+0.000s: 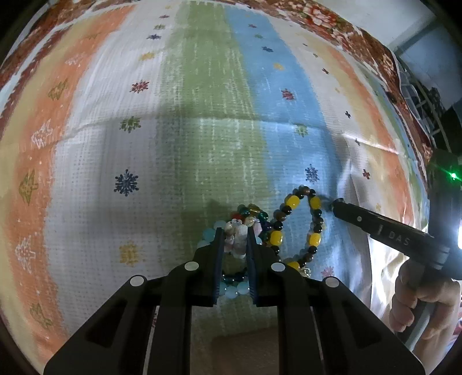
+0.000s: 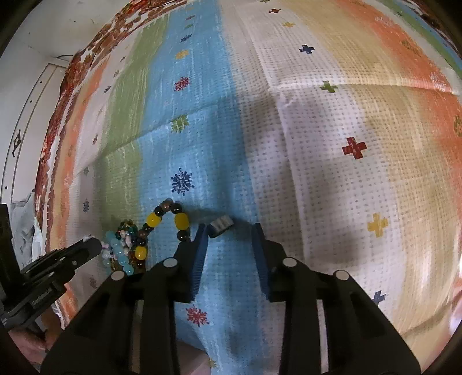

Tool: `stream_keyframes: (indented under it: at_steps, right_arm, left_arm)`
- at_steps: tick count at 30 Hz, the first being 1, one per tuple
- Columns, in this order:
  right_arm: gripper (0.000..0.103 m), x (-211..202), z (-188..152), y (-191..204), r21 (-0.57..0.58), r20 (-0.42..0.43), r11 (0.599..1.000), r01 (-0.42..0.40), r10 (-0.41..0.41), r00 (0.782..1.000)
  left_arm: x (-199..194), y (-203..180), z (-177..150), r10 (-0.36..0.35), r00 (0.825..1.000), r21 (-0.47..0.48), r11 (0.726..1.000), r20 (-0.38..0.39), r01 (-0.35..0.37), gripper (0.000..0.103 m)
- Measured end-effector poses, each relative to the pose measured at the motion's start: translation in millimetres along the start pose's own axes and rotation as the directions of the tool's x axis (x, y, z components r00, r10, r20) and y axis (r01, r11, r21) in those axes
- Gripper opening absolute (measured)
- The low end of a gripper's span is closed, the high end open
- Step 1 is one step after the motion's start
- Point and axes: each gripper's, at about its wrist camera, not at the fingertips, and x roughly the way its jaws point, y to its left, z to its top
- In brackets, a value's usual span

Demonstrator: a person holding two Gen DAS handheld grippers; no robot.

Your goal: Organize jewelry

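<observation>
A heap of bead bracelets lies on the striped cloth. My left gripper (image 1: pixel 235 233) is shut on a pale pink and white stone bracelet (image 1: pixel 237 235) at the top of the heap. A yellow and dark bead bracelet (image 1: pixel 300 225) loops to its right and also shows in the right wrist view (image 2: pixel 161 228). A light blue bead bracelet (image 1: pixel 234 287) lies under the left fingers. My right gripper (image 2: pixel 229 232) is open over the cloth, with a small grey ring-like piece (image 2: pixel 221 225) between its fingertips. The right gripper shows in the left wrist view (image 1: pixel 335 204), beside the yellow bracelet.
The striped cloth (image 1: pixel 202 101) with small snowflake and cross marks covers the whole surface. A red floral border (image 1: pixel 332 20) edges it at the far side. A wall (image 2: pixel 34 43) rises at the left in the right wrist view.
</observation>
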Motion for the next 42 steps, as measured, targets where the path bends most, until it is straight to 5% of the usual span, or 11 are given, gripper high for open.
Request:
stream_keyframes:
  at_steps: [2,13,42]
  right_arm:
    - [0.022,1.3,0.1,-0.8,0.001,0.0,1.0,-0.002,0.002,1.0]
    - [0.022,-5.7,-1.2,-2.1,0.009,0.008,0.999,-0.04,0.04,0.999]
    - [0.021,-48.7,-24.3,53.0,-0.198,0.12,0.98,0.013,0.011,0.993]
  left_arm:
    - [0.1,-1.5,0.0,0.007,1.0,0.003,1.0,0.003,-0.007,0.014]
    - [-9.6,-3.7,2.1,-0.011,1.0,0.006,1.0,0.023,0.011,0.014]
    - [-61.1,-16.3,-10.5,-0.069,0.989,0.024,0.997,0.13,0.067,0.014]
